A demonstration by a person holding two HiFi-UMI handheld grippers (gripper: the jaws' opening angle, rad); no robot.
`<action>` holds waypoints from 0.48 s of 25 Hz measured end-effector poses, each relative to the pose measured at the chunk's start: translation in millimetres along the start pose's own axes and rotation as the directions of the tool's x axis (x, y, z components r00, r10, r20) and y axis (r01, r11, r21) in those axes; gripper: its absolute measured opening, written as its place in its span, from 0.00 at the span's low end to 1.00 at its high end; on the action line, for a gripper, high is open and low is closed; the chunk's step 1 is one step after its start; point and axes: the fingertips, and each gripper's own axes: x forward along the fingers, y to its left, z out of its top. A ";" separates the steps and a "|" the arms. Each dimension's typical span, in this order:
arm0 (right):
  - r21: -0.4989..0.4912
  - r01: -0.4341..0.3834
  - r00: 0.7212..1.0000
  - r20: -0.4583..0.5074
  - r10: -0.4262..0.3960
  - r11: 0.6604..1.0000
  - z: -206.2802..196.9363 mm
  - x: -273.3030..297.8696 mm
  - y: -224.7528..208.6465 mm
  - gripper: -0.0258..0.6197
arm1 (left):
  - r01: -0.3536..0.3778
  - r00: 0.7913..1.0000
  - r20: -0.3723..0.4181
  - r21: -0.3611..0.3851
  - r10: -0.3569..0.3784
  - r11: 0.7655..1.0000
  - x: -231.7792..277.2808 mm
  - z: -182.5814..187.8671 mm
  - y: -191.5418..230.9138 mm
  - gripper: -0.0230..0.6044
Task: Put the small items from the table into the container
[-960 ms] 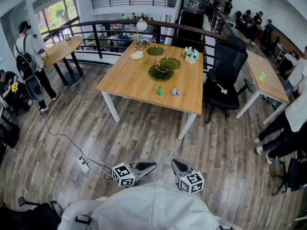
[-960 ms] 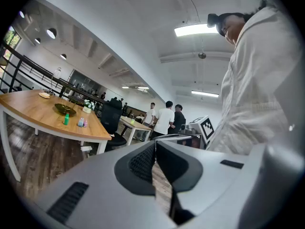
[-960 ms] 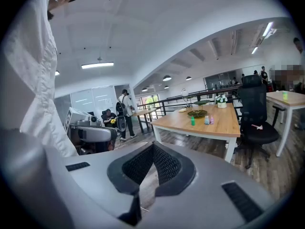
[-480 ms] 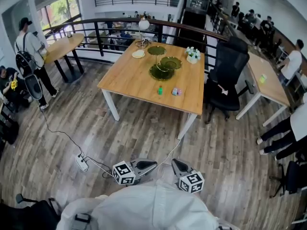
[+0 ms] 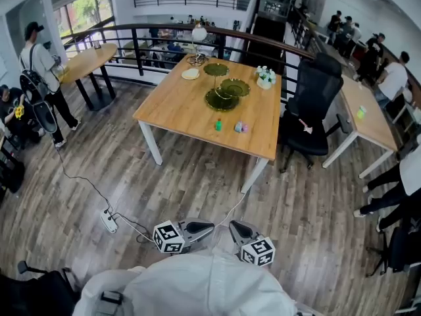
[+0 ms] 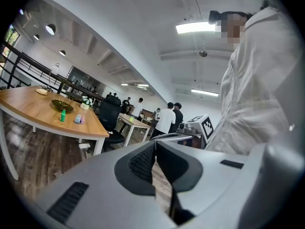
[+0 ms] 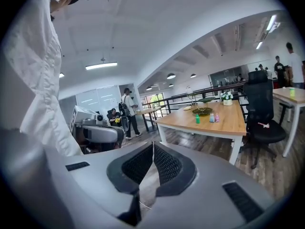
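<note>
Far ahead stands a wooden table (image 5: 177, 107) with a small green bottle (image 5: 218, 125), a bluish item (image 5: 238, 127) and a pink item (image 5: 245, 128) near its front edge. Behind them sit green glass dishes (image 5: 221, 99). My left gripper (image 5: 210, 227) and right gripper (image 5: 231, 224) hang low in front of my body, well short of the table. Both are shut and hold nothing. The left gripper view has the bottle (image 6: 62, 116) and the dish (image 6: 62, 106) far off at the left. The right gripper view shows the bottle (image 7: 197, 119) and the two small items (image 7: 214, 118) on the table.
A black office chair (image 5: 309, 104) stands at the table's right side. A white power strip (image 5: 107, 221) and its cable lie on the wood floor to my left. A railing (image 5: 164, 38) runs behind the table. People stand at the left and far right.
My right gripper has edged slightly left toward the left gripper. The left gripper stays where it was. People at the right have shifted.
</note>
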 end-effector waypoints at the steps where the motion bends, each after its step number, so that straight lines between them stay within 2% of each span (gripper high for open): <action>1: -0.007 -0.006 1.000 -0.002 0.006 1.000 -0.1 -1.3 -0.2 0.06 | -0.001 1.000 -0.002 0.000 0.001 1.000 2.7 -0.3 -0.3 0.05; 12: -0.017 0.008 1.000 0.017 -0.008 1.000 -5.4 -27.4 -43.6 0.06 | -0.070 0.996 0.051 0.022 0.069 0.997 40.0 -2.2 -4.6 0.05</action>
